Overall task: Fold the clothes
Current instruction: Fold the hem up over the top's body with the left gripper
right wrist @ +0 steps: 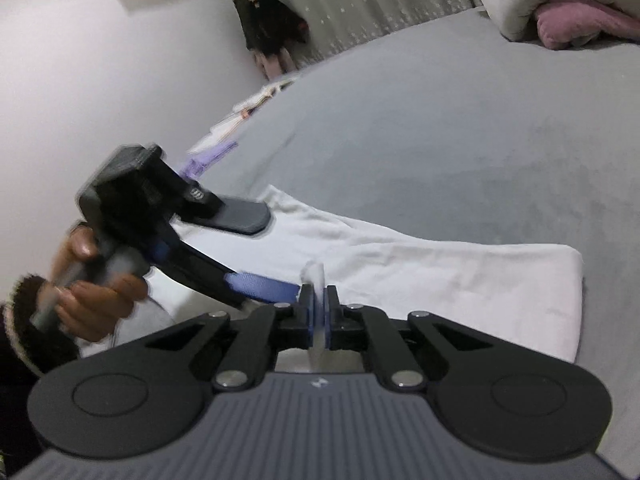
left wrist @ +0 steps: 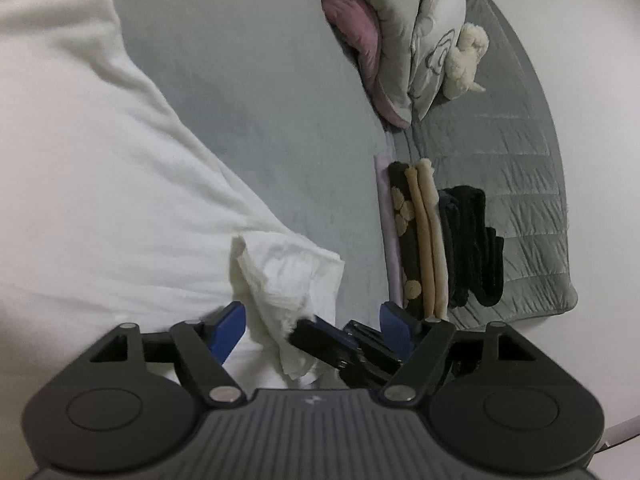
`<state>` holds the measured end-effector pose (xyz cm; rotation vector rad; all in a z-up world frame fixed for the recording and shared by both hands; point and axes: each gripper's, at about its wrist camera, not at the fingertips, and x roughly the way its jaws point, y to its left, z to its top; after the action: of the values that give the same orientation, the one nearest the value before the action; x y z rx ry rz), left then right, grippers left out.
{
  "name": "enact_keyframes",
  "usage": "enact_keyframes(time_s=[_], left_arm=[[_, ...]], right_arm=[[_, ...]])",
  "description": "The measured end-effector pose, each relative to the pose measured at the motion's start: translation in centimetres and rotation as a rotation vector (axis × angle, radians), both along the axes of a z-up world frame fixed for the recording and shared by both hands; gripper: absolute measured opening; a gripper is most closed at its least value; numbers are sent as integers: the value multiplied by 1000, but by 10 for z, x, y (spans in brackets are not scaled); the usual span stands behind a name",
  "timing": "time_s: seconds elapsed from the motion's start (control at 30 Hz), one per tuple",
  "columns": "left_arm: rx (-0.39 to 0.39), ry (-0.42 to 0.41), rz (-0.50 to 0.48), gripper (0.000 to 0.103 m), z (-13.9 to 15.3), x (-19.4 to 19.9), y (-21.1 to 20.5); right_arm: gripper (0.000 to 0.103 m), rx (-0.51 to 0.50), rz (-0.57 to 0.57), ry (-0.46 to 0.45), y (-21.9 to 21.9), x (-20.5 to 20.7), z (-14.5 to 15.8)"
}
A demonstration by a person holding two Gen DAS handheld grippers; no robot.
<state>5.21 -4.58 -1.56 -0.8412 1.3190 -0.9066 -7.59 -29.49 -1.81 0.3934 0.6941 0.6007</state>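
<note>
We see one white garment [right wrist: 440, 280] spread flat on the grey bed [right wrist: 440, 120], reaching from just in front of both claws out across the sheet. The right claw [right wrist: 319, 312] has its two blue pads pressed nearly together on a thin raised edge of that white garment, which stands up between them at the near hem. In the left wrist view the same right claw comes in from the lower right and pinches a bunched, frayed-looking corner of the cloth [left wrist: 280, 280].

The left claw [left wrist: 316, 320] stands wide apart, one blue finger on each side of that pinched corner; its pads [left wrist: 230, 324] do not press on the fabric, so it holds nothing. The gathered corner lies between its fingers, closer to the left one. From the right wrist view, a hand [right wrist: 92, 292] with a dark furry cuff grips the left claw's handle, blurred.

Beside the bed sheet, on a quilted grey mat [left wrist: 528, 180], we count one stack of folded clothes [left wrist: 424, 236]: a pale lilac piece, one dark brown piece with tan dots, two beige pieces, and dark items whose number we cannot tell. Further back lie one rolled duvet [left wrist: 400, 40], one pink blanket [left wrist: 356, 36] tucked in it, and one cream plush toy [left wrist: 466, 60].
</note>
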Motion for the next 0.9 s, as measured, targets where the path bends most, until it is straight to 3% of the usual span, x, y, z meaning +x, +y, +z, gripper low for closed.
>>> enact_keyframes(time_s=[0.07, 0.17, 0.23, 0.37, 0.53, 0.9], left_arm=[[-1, 14, 5, 69, -4, -1, -8], [1, 28, 15, 43, -8, -1, -14], [16, 40, 36, 3, -13, -1, -16], [138, -30, 39, 1, -13, -1, -16], [198, -102, 16, 1, -2, -2, -3], [315, -226, 76, 1, 23, -4, 76]], right_arm=[[5, 10, 23, -13, 1, -1, 4], [5, 5, 59, -27, 2, -4, 10], [6, -17, 60, -24, 1, -6, 12], [22, -33, 75, -16, -7, -10, 21], [31, -41, 42, -40, -25, -14, 36], [31, -131, -59, -6, -29, 2, 26]])
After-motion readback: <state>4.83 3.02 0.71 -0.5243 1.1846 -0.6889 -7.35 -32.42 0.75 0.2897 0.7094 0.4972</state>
